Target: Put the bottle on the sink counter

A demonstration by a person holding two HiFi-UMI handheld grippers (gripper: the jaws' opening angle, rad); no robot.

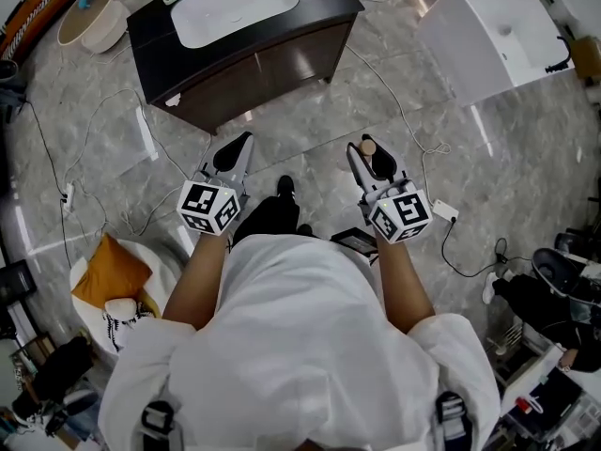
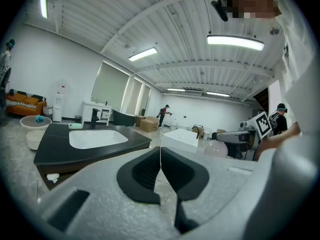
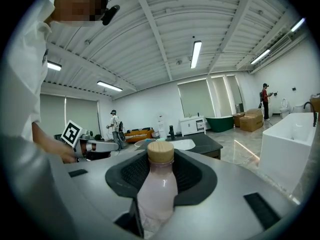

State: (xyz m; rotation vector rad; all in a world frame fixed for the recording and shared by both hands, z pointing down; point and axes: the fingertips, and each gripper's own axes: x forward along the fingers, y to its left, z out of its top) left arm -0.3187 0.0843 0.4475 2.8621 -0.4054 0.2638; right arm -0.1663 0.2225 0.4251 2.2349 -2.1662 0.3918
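Note:
The bottle (image 3: 157, 184) is small and clear, filled with pale pink liquid and capped in tan. It stands upright between the dark pads of my right gripper (image 3: 161, 159), which is shut on it. From the head view the bottle's cap (image 1: 368, 147) shows at the tips of the right gripper (image 1: 372, 161). My left gripper (image 1: 233, 151) is held beside it, jaws shut with nothing between them (image 2: 160, 156). The sink counter (image 1: 155, 26), a dark cabinet with a white basin, stands ahead on the floor, a step beyond both grippers and a little to the left (image 2: 52, 149).
A white block-shaped basin (image 1: 498, 31) stands to the right of the counter. Cables (image 1: 404, 111) trail over the grey marble floor, with a white plug box (image 1: 443, 212) near my right side. A round beige bowl (image 1: 94, 12) and an orange cushion (image 1: 108, 271) are at the left.

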